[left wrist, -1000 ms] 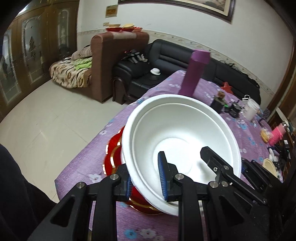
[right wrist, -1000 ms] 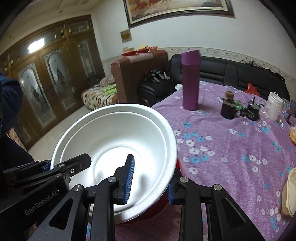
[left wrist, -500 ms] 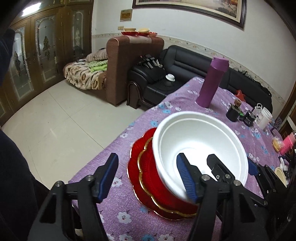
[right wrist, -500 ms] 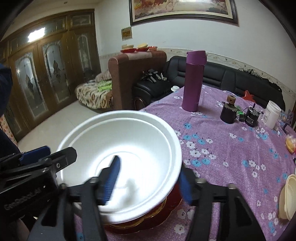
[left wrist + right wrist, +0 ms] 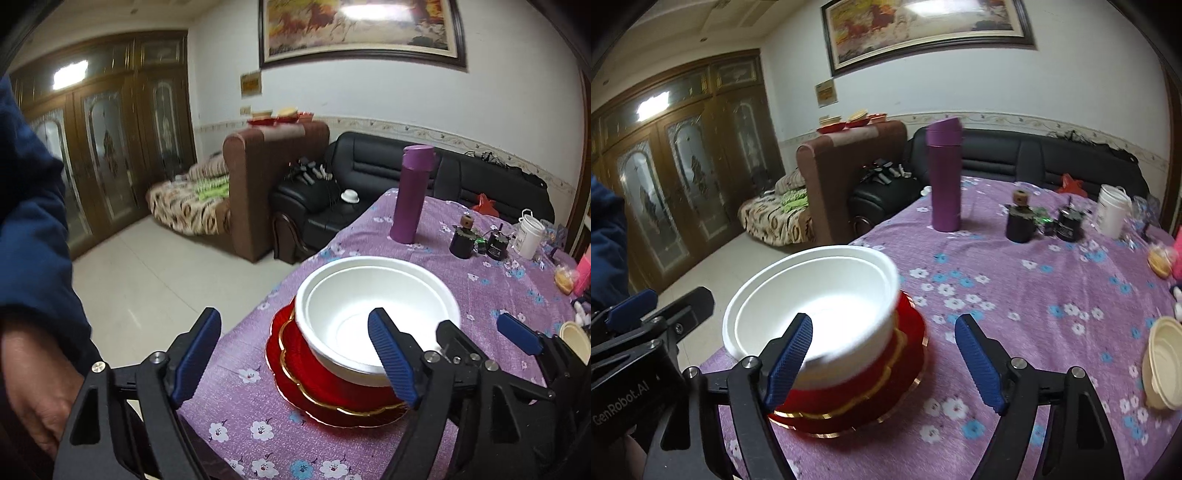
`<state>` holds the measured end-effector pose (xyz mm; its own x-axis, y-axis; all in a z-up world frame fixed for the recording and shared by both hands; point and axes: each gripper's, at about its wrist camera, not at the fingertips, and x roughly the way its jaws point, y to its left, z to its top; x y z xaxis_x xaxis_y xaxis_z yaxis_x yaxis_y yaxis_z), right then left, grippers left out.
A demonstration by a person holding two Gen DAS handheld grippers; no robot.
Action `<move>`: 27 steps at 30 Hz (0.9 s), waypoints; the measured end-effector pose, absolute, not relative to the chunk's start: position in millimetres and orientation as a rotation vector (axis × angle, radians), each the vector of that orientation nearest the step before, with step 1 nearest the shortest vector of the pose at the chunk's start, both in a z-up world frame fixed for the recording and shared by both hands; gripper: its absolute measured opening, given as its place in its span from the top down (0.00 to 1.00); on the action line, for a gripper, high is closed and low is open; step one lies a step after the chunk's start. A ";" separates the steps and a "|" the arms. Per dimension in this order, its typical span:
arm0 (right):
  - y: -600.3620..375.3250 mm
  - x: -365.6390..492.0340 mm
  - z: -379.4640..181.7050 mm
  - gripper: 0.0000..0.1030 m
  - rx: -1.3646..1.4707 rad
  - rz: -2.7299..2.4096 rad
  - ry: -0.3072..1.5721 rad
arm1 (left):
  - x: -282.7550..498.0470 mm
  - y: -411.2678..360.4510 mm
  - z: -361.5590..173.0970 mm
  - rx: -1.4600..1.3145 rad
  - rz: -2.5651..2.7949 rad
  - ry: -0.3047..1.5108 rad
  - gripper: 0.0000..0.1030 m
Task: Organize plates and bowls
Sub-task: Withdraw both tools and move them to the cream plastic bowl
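A white bowl [image 5: 376, 310] rests on a stack of red plates with gold rims [image 5: 314, 380] near the table's near left corner. It also shows in the right wrist view [image 5: 820, 306], on the red plates [image 5: 864, 395]. My left gripper [image 5: 295, 362] is open and empty, pulled back above the table edge in front of the stack. My right gripper [image 5: 882, 362] is open and empty, just in front of the stack. The right gripper's fingers [image 5: 517, 336] show at the right of the left wrist view.
The purple flowered tablecloth [image 5: 1034, 295] covers the table. A purple flask [image 5: 945, 181], dark jars [image 5: 1019, 221] and a white jar [image 5: 1112, 210] stand at the back. A cream bowl [image 5: 1163, 365] sits at the right. A sofa and floor lie beyond the left edge.
Both grippers have opened, let go of the white bowl and drawn back. The bowl now rests on the red plates.
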<state>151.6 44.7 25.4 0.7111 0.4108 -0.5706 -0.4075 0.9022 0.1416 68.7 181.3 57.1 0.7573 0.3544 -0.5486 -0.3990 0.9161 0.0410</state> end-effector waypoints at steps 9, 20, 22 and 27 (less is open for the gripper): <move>-17.8 141.4 18.2 0.16 0.072 0.359 0.664 | 67.7 130.0 59.0 0.012 0.323 0.585 0.19; -100.2 145.4 -6.0 0.16 0.118 0.209 0.728 | 80.6 70.9 50.6 0.093 0.206 0.636 0.19; -119.9 145.9 -8.7 0.16 0.126 0.163 0.731 | 83.1 62.7 47.0 0.096 0.177 0.651 0.19; -179.5 153.7 -11.2 0.16 0.151 -0.004 0.740 | 90.7 42.5 36.8 0.111 0.128 0.687 0.19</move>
